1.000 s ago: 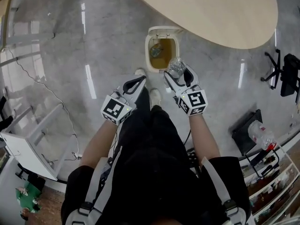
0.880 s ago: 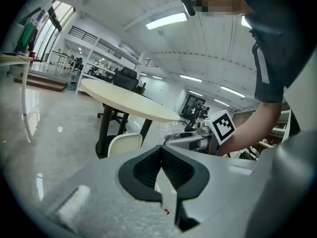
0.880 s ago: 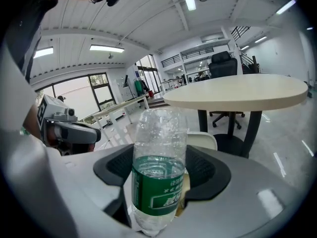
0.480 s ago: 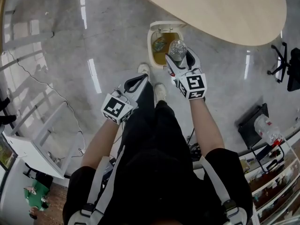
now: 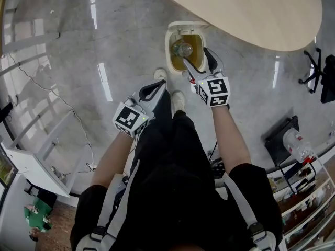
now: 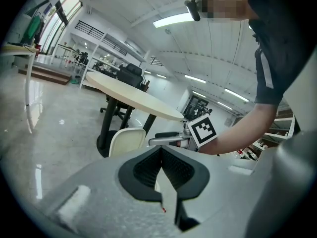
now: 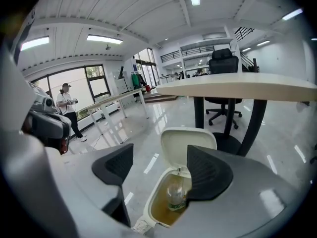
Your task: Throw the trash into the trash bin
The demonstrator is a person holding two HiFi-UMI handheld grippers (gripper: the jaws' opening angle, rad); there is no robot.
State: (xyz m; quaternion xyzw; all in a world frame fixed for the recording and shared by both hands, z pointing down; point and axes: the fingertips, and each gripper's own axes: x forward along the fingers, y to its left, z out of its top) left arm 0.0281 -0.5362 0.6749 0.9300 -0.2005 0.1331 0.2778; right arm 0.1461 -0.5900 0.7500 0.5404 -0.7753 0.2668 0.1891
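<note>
The right gripper's (image 7: 161, 167) dark ribbed pads (image 7: 116, 165) stood far apart and were opening, with nothing pressed between them. The gap showed only what lay below. In the head view the same gripper (image 5: 196, 56) hung over the near rim of the cream-white plastic trash bin with its flip lid raised (image 5: 168, 46). Its released jaws pointed down into the opening.

The clear crumpled plastic bottle (image 7: 176, 195) lay inside the bin (image 7: 188, 143), against the yellow-brown lining. The right-hand pad covered one side of it, and the gripper's grey body cut off the bin's near wall. From above the bottle (image 5: 183, 48) showed only as a pale, glinting blur. How it lay could not be made out.

The left gripper (image 6: 160, 150) was clenched, pads meeting in a single seam with nothing in them. In the head view it (image 5: 156, 88) hung beside the person's leg, well apart from the bin. Its own grey body filled the lower half of its view and hid the floor beneath.

The bin stood on the glossy grey floor at the edge of the large oval beige table (image 5: 251, 9). That edge overlapped the far side of the raised lid.
</note>
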